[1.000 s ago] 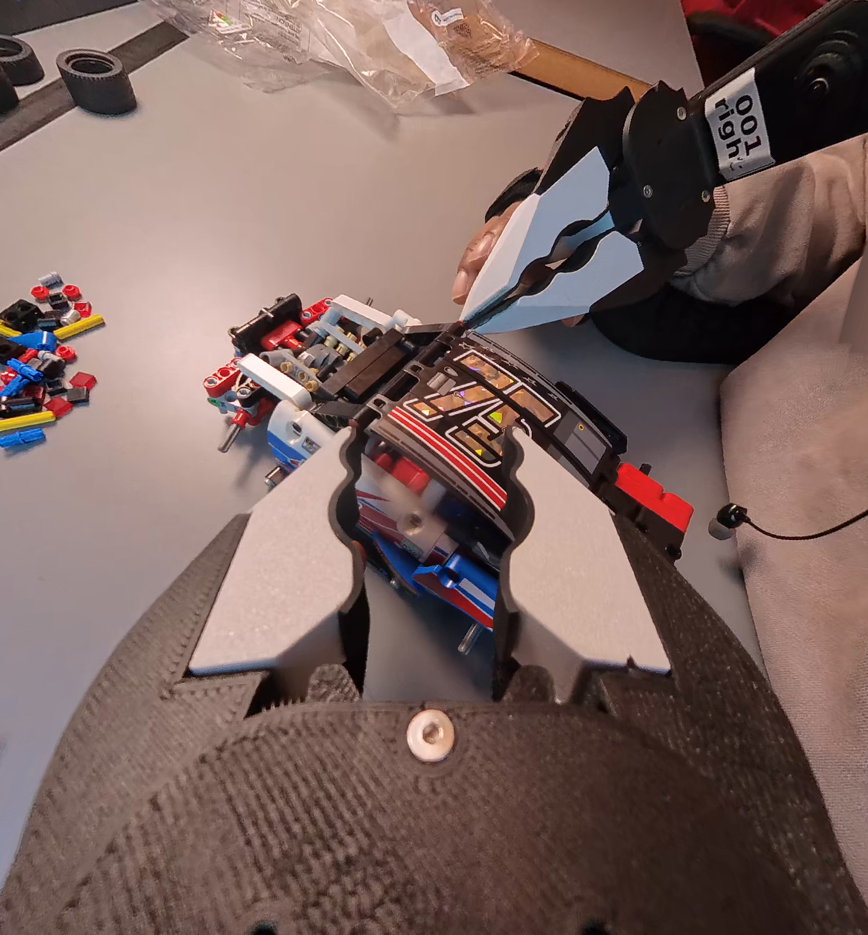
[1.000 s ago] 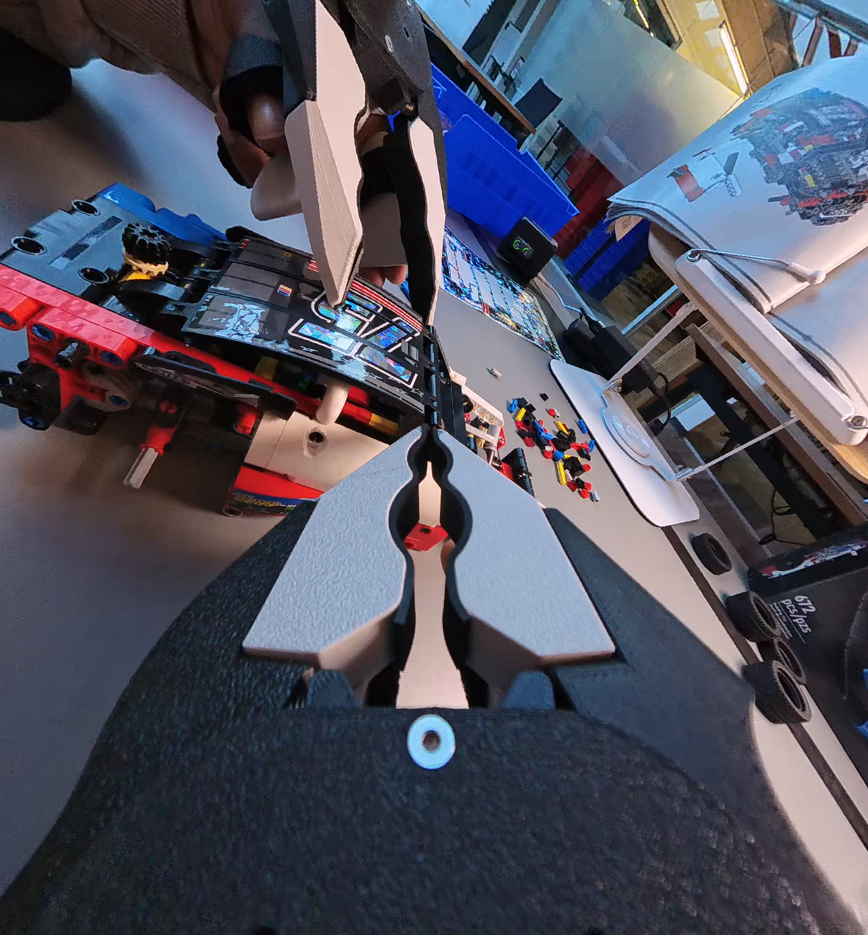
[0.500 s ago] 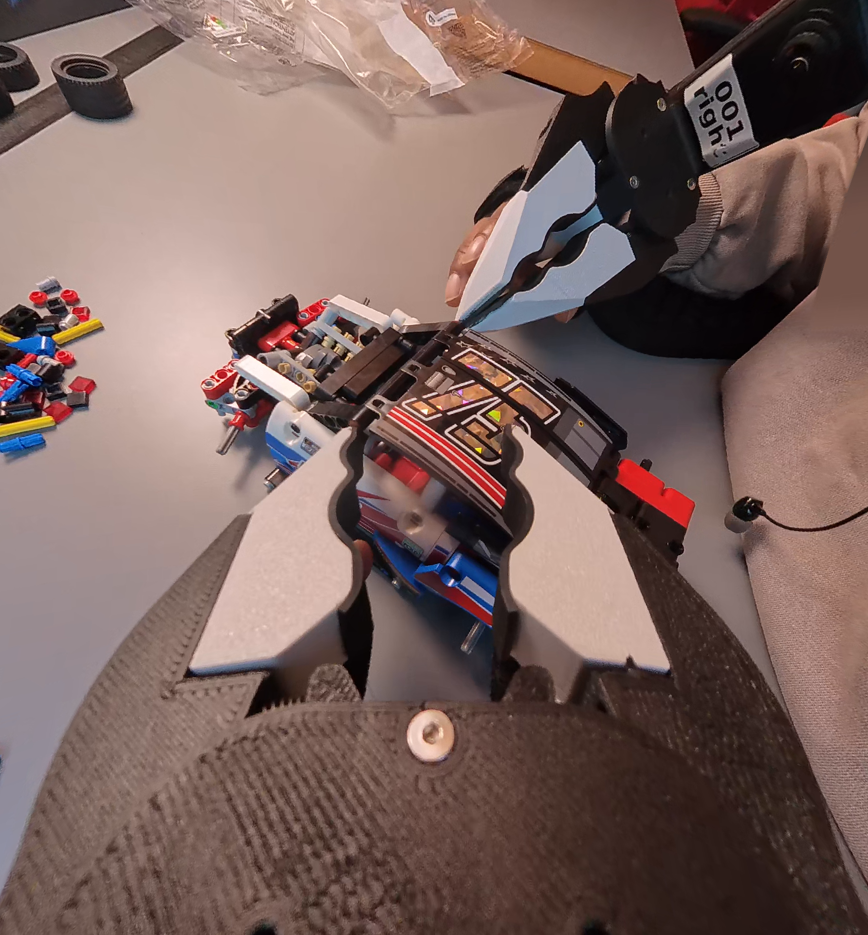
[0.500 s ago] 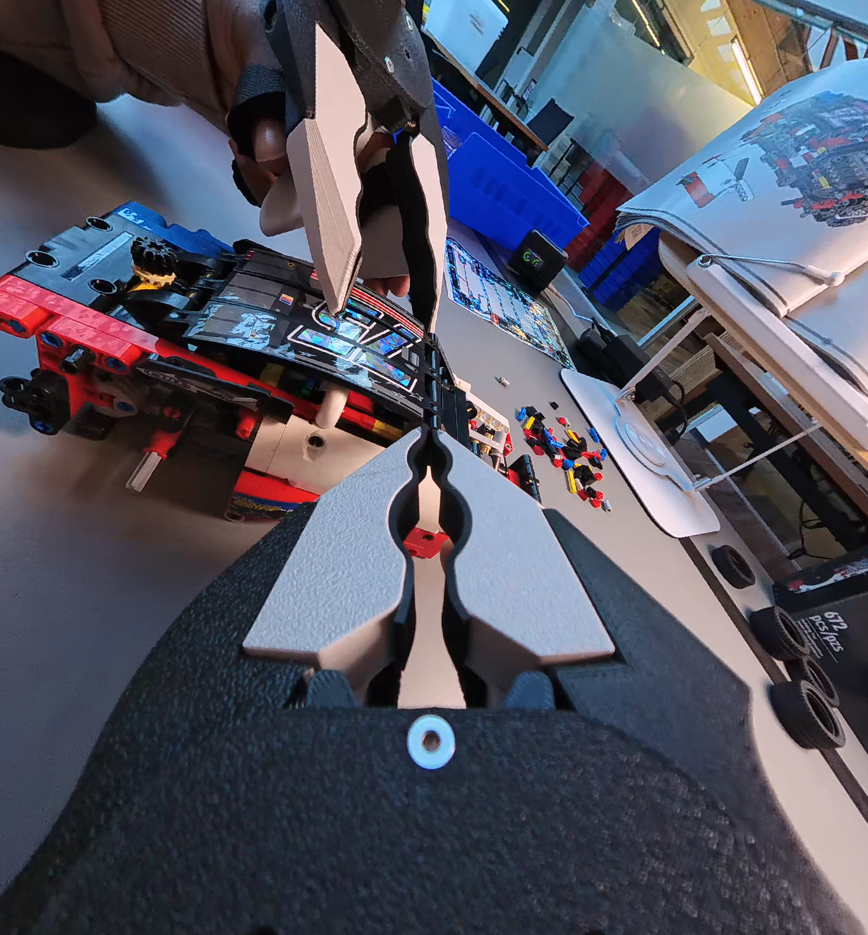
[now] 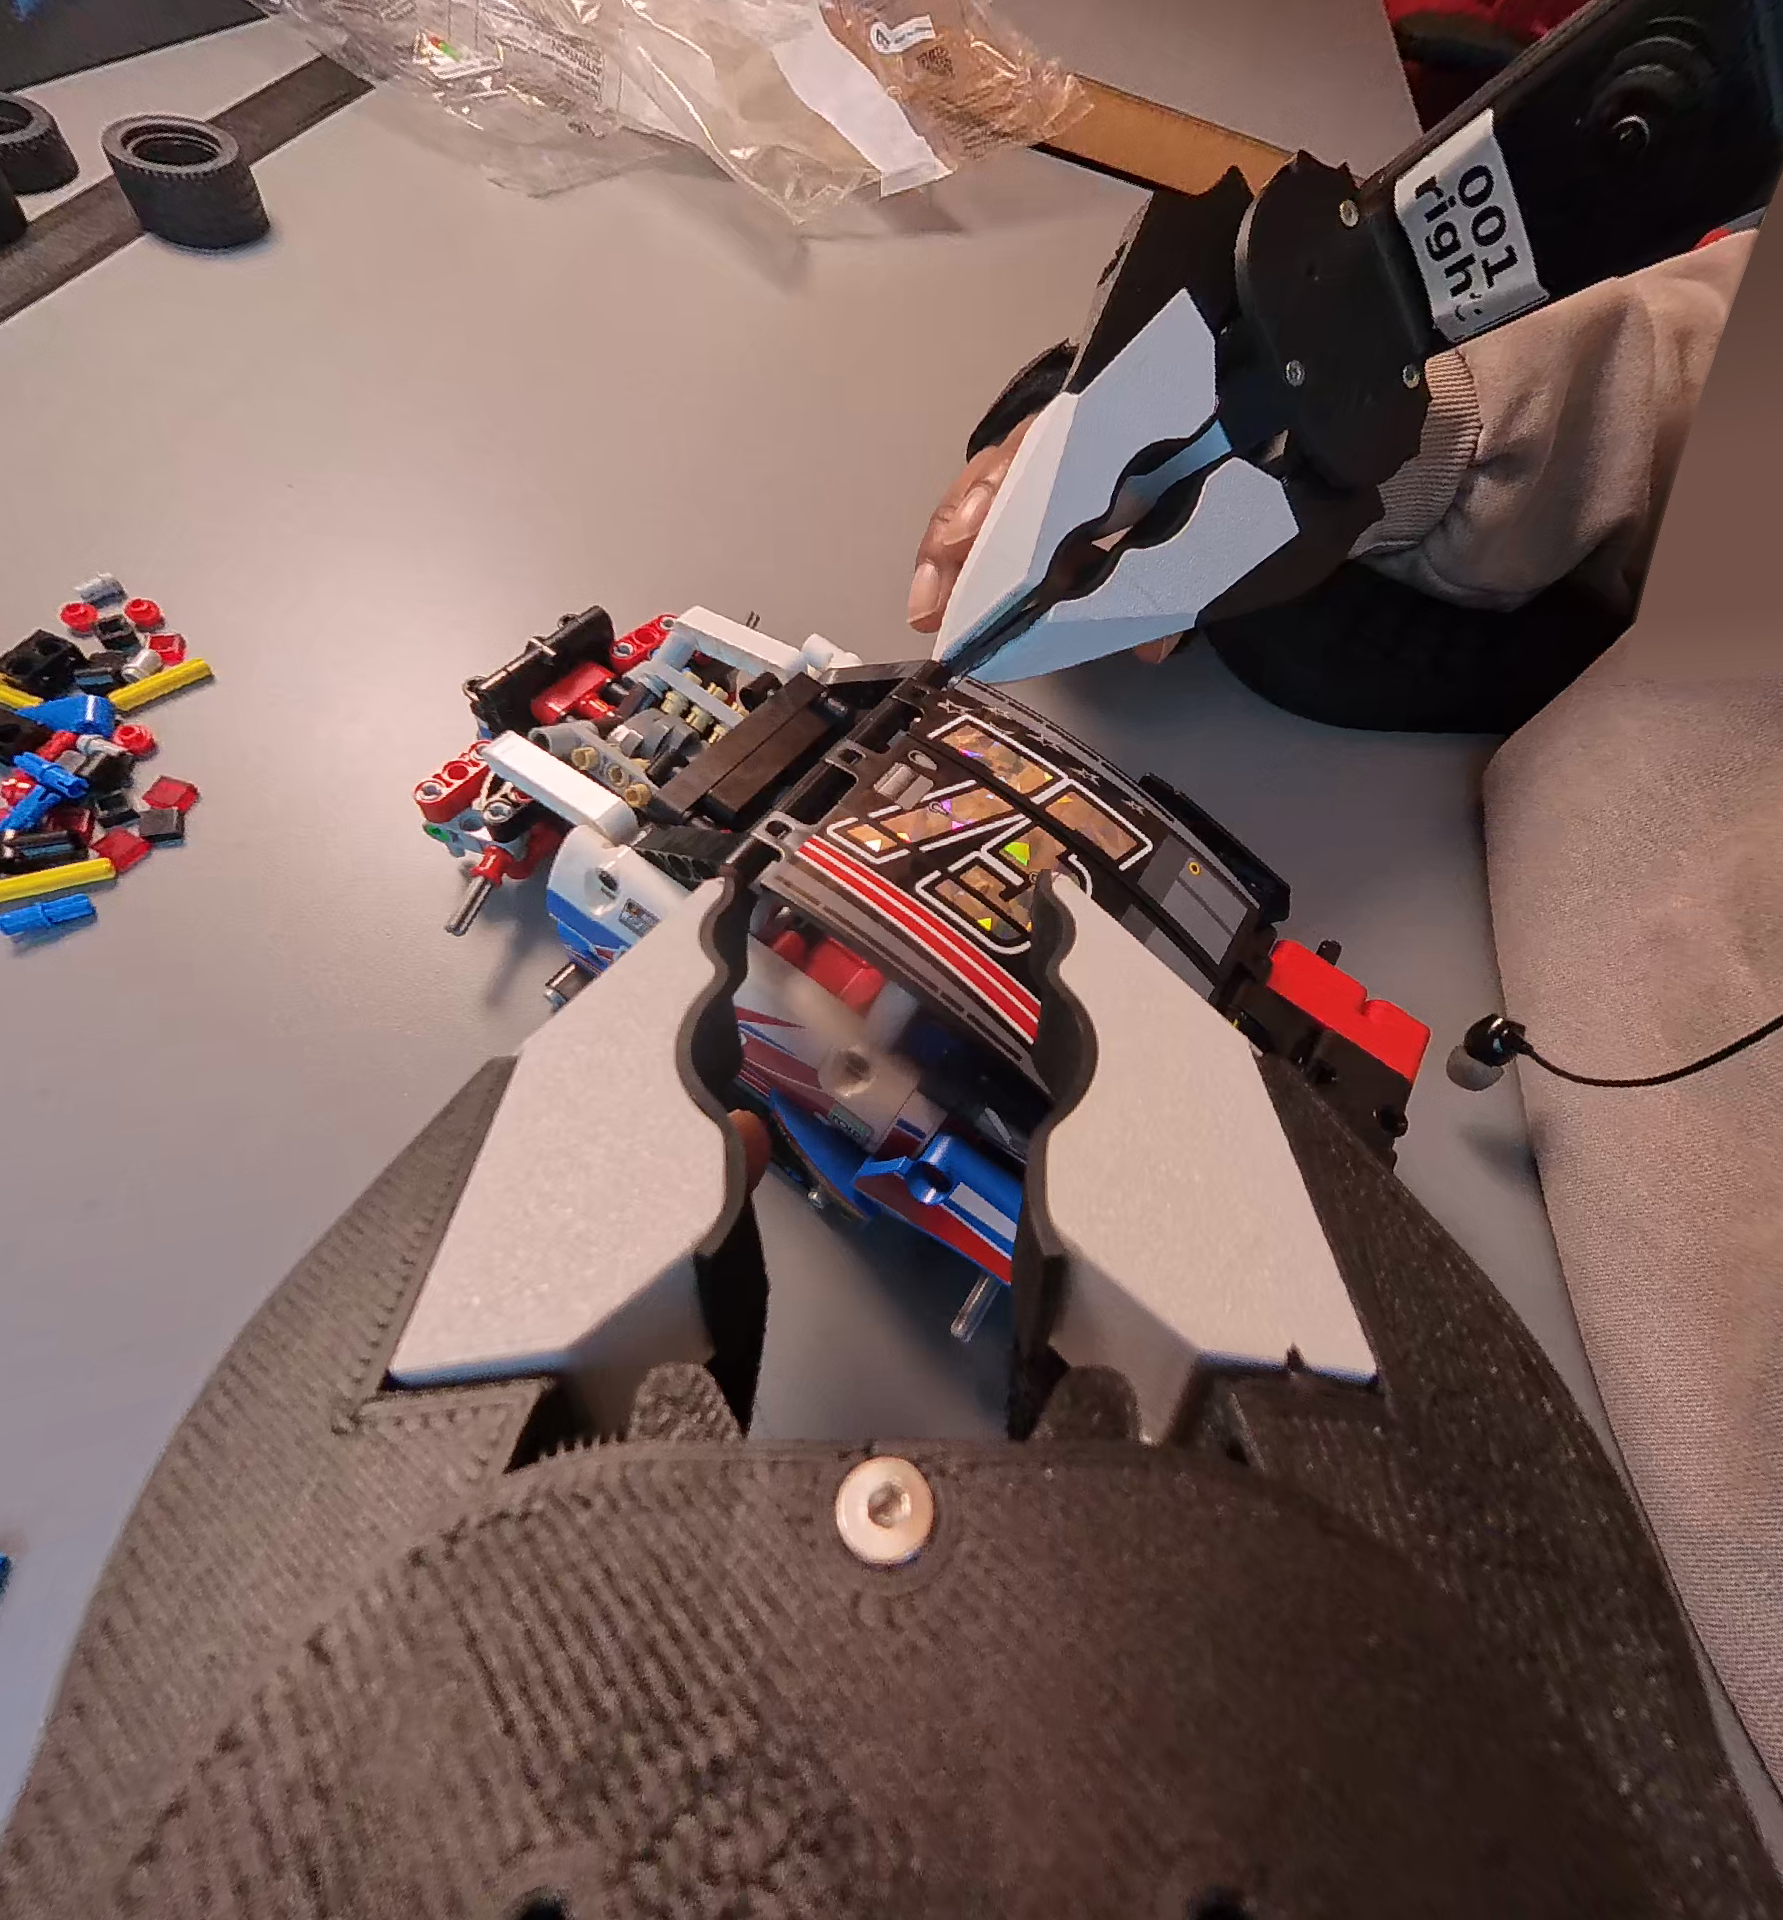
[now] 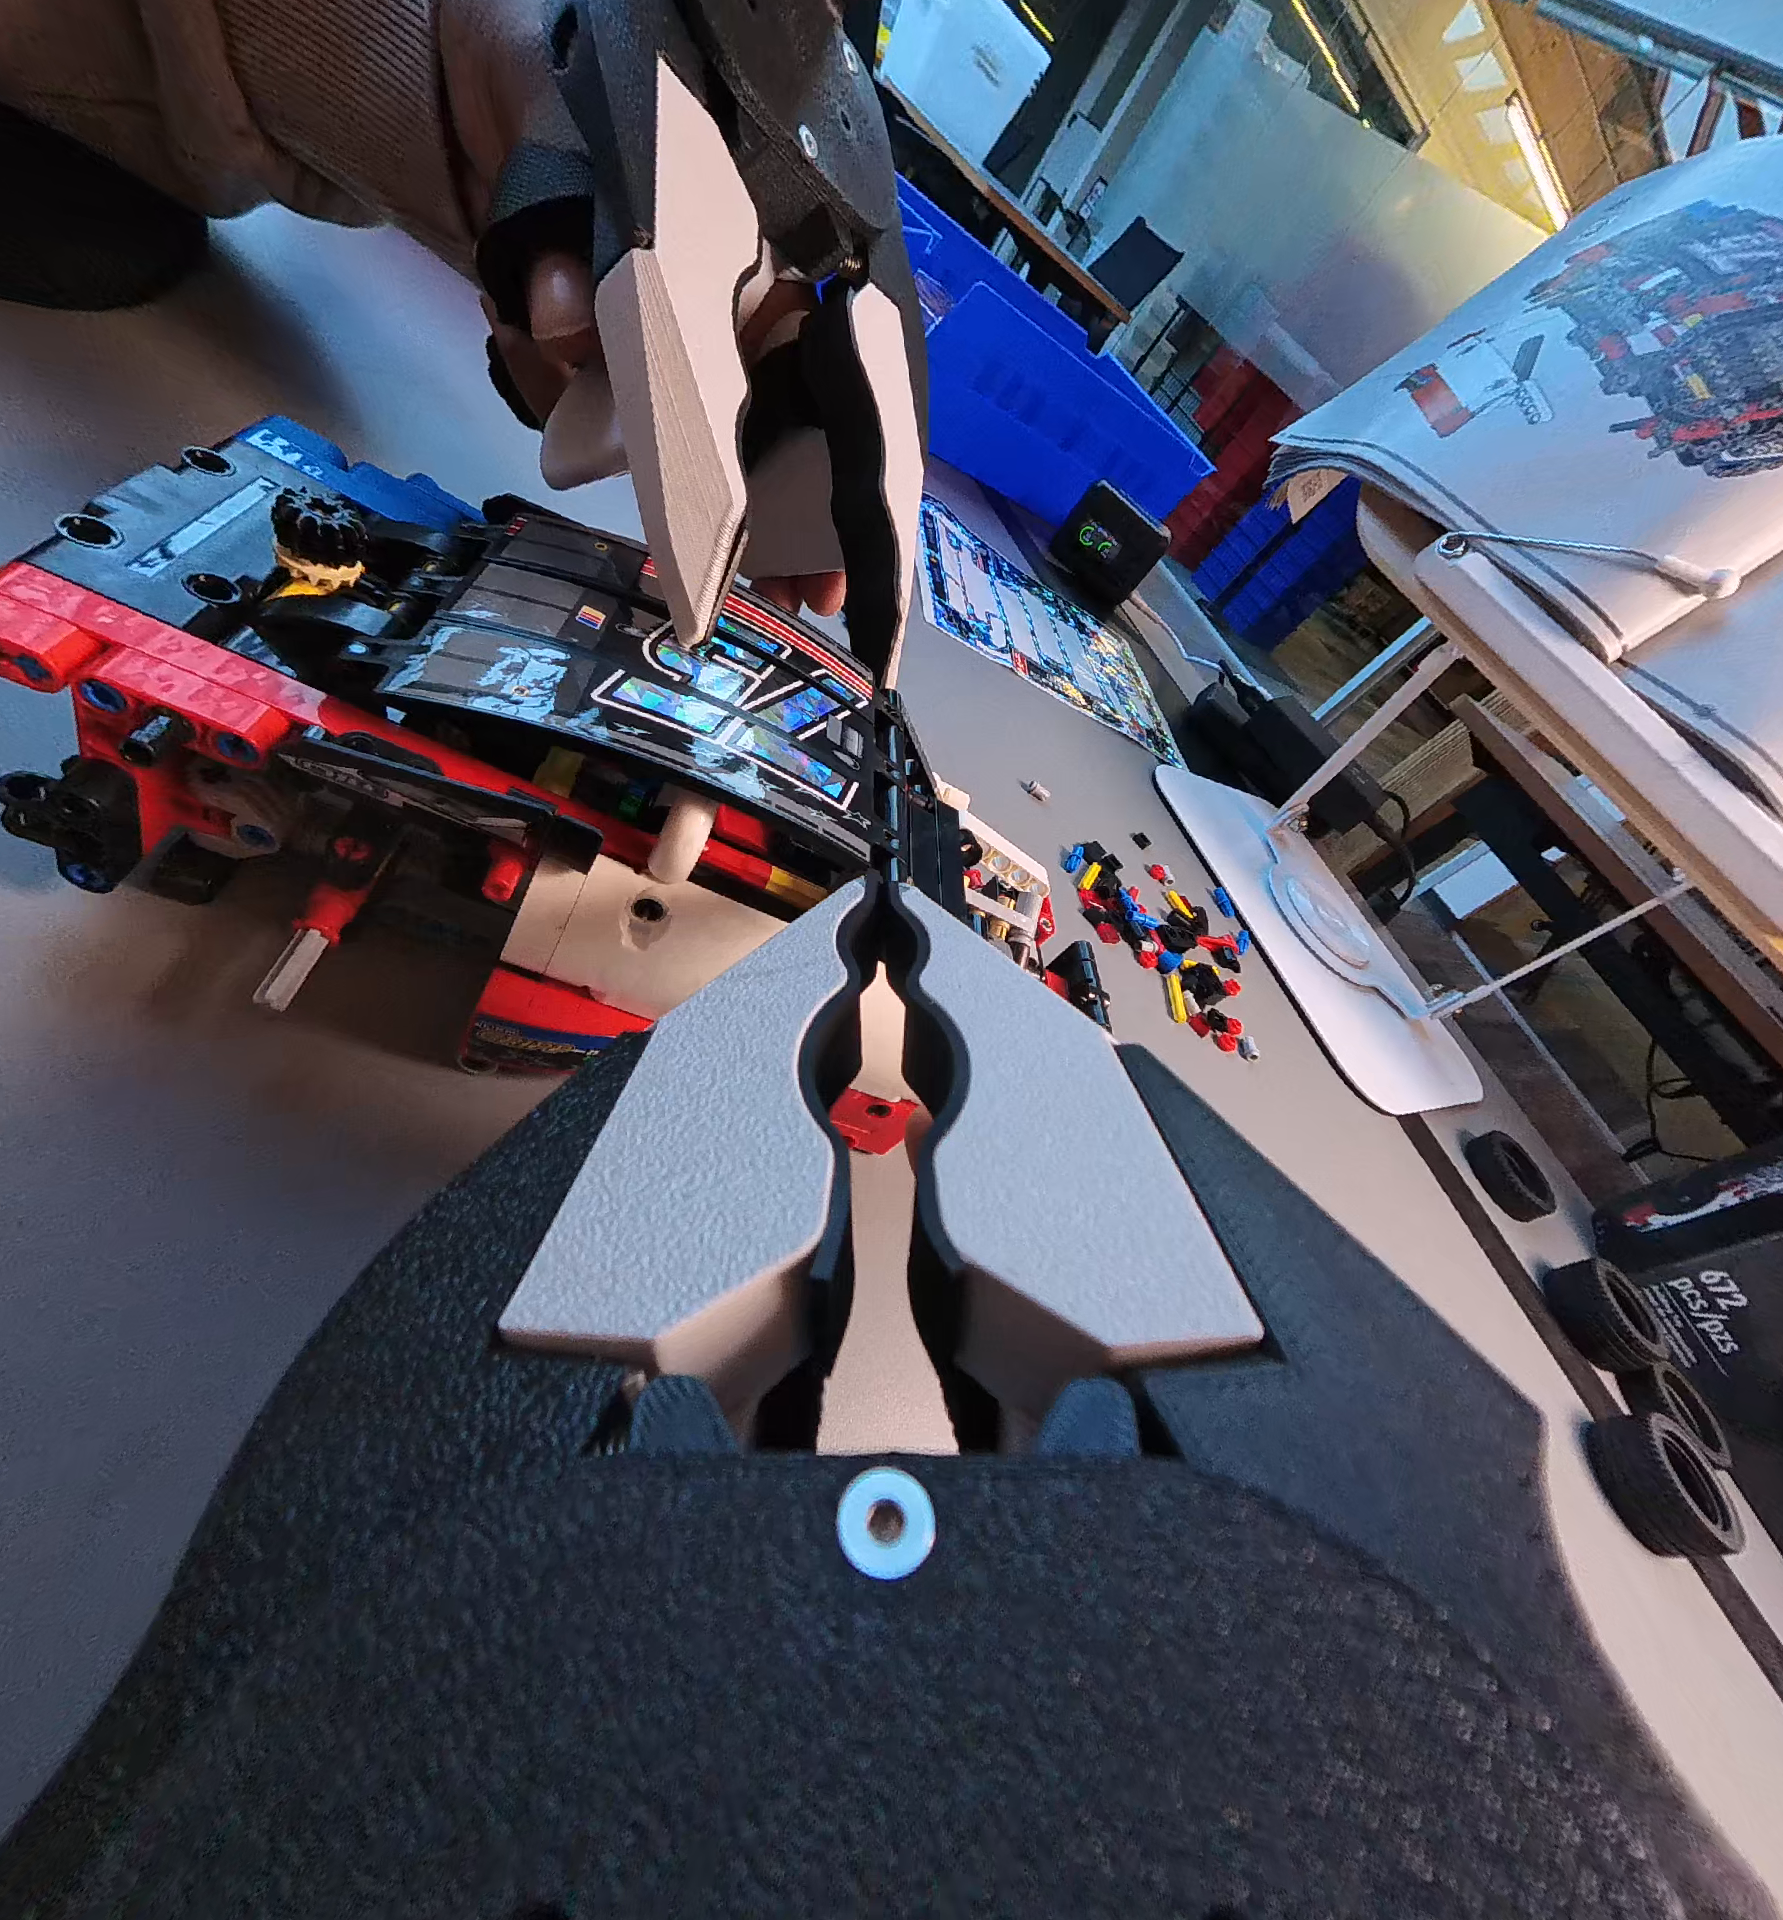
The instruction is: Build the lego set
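Observation:
The partly built lego car [image 5: 970, 821] lies on the grey table [image 5: 451, 468]. It has a black curved roof panel with shiny stickers, a red rear block and blue and white sides. My left gripper [image 5: 876, 894] straddles the roof panel, one fingertip on the stickers and one at the panel's edge, and holds the car. It also shows in the right wrist view [image 6: 793, 644], above the car [image 6: 554, 675]. My right gripper [image 6: 879, 894] is closed on the front corner edge of the black roof panel. It also shows in the left wrist view [image 5: 944, 665].
A pile of small loose pieces [image 5: 45, 769] lies to the left, also in the right wrist view [image 6: 1167, 935]. Black tyres [image 5: 186, 182] and plastic bags [image 5: 710, 83] lie at the back. An instruction booklet on a stand [image 6: 1593, 343], a sticker sheet [image 6: 1032, 623] and blue bins [image 6: 1022, 395] stand beyond.
My right gripper has tilted a little while its tips stay on the roof panel's corner. My left gripper and the car keep the same hold; the table has shifted slightly behind them.

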`<state>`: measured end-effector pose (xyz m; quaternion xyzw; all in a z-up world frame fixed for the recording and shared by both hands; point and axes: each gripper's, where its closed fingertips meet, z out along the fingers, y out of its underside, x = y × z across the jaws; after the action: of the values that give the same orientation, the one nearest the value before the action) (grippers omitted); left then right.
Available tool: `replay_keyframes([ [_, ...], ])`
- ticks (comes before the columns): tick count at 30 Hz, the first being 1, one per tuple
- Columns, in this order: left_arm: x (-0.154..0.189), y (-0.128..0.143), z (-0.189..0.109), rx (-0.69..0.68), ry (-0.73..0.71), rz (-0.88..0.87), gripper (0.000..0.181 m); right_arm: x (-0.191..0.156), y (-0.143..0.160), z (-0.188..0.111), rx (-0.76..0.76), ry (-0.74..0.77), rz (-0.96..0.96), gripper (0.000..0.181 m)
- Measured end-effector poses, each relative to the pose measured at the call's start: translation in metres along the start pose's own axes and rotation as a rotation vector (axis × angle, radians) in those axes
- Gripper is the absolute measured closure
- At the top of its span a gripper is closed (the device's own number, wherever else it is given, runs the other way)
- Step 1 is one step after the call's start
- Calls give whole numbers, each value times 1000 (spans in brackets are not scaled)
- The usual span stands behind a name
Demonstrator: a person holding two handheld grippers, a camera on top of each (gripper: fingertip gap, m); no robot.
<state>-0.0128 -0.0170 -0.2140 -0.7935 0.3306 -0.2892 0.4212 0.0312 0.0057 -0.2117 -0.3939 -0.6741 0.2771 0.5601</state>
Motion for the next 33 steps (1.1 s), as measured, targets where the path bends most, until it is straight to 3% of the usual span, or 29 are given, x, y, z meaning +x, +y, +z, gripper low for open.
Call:
replay_keyframes([
  [15,1,-1,-1,21,12,1,128,-1,4,-2,-35,6,2,179],
  [23,5,-17,-21,93,2,-20,116,17,17,-13,-46,12,175,151],
  [27,28,-9,-20,28,-9,30,102,8,20,-6,-90,-97,147,152],
  [33,47,9,-29,11,-62,50,93,-2,17,-1,-218,-436,80,153],
])
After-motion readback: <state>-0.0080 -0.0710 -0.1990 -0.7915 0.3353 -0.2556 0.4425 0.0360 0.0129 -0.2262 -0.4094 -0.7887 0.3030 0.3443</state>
